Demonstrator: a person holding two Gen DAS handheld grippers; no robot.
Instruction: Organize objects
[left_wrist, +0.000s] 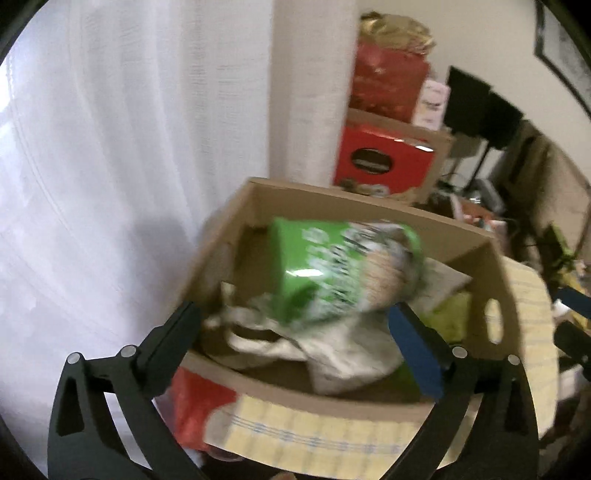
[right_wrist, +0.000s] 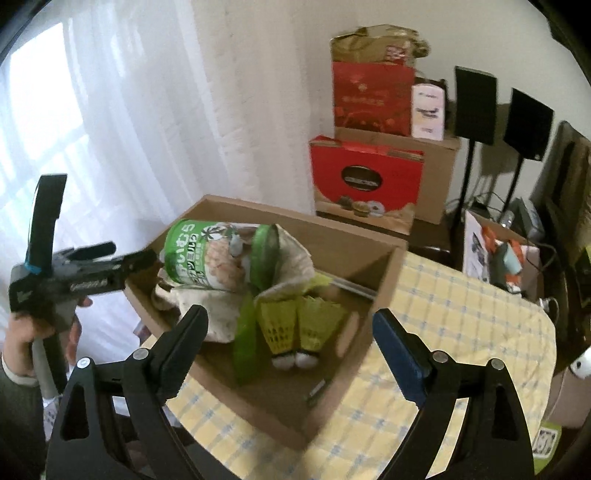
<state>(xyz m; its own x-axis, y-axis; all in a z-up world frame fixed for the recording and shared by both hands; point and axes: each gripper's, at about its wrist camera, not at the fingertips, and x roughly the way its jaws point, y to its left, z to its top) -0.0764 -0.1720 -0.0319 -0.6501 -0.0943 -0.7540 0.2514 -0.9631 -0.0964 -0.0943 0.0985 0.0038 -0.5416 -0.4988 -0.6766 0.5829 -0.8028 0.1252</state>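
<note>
A green-and-white tub (left_wrist: 332, 273) lies on its side in an open cardboard box (left_wrist: 369, 206), on top of crumpled white cloth (left_wrist: 325, 343). My left gripper (left_wrist: 303, 336) is open just over the box's near rim; the tub is ahead of its fingers, not held. In the right wrist view the tub (right_wrist: 207, 258) rests at the box's (right_wrist: 384, 280) far left, with two yellow shuttlecocks (right_wrist: 299, 328) and a green lid (right_wrist: 245, 339) beside the cloth (right_wrist: 218, 314). My right gripper (right_wrist: 288, 339) is open and empty above the box's near corner. The left gripper's body (right_wrist: 92, 280) shows at the box's left edge.
The box stands on a table with a yellow checked cloth (right_wrist: 461, 325). White curtains (right_wrist: 110, 129) hang on the left. Red gift boxes (right_wrist: 365, 177) and cardboard boxes are stacked behind, with two black speakers on stands (right_wrist: 476, 107) and clutter on the right.
</note>
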